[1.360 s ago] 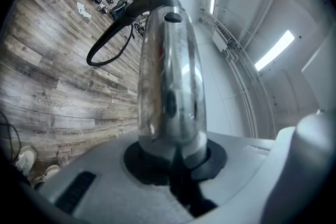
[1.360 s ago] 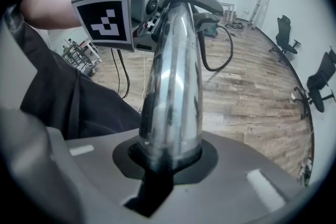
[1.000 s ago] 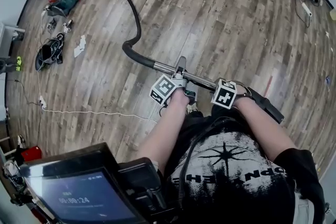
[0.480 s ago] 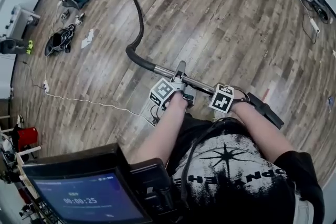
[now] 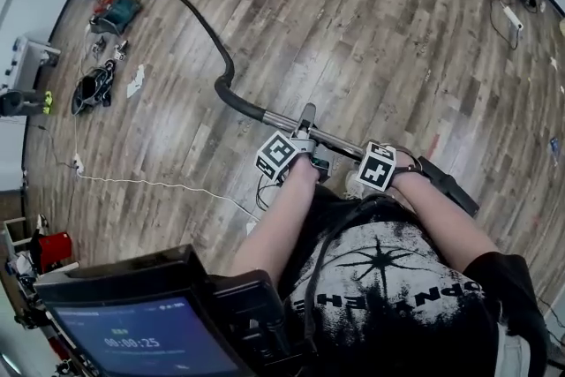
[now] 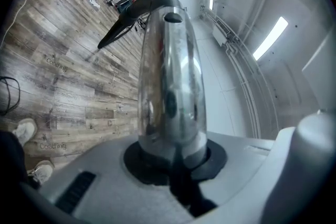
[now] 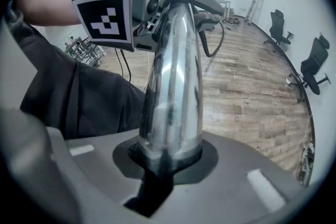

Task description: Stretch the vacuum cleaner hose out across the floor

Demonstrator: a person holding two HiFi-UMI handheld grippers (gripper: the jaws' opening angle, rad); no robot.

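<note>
- Wood-plank floor (image 5: 371, 40) fills the head view. The vacuum cleaner hose (image 5: 196, 13) lies on it in a loose curve, running toward 10 o'clock to the cleaner body (image 5: 115, 11).
- At the hose's near end is a metal tube (image 5: 281, 120); the left gripper (image 5: 305, 132) and the right gripper (image 5: 399, 162) are each clamped on it.
- Step in hand, as I judge it: pulling the hose out.
- The next move calls for drawing the tube toward 4 o'clock, grips firm, until the curve straightens.
</note>
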